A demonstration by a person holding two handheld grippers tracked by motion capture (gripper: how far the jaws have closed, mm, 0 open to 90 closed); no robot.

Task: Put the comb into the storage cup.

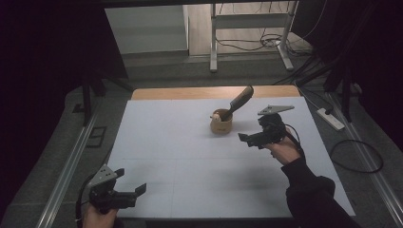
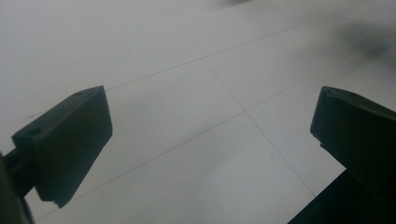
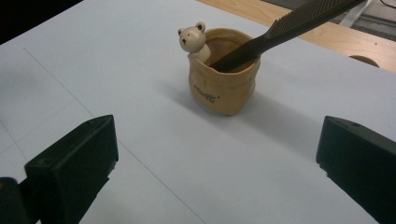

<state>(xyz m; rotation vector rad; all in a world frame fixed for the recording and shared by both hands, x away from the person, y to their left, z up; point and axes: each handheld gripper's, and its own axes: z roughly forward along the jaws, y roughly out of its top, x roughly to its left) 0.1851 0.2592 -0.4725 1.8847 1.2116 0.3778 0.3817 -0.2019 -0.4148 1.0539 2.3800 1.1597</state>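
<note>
Right hand-held gripper hovers above the white desk with its jaws spread wide and empty, pointed at a tan sack-shaped cup just ahead of it. A small bear figure sits on the cup's rim, and a dark comb leans out of the cup, up and away. Bare desk lies between jaws and cup. Left hand-held gripper, also spread and empty, hangs well apart over the desk's near corner.

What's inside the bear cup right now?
A dark comb stands tilted in the bear cup, handle end down, teeth sticking out above the rim. The cup's bottom is hidden.
</note>
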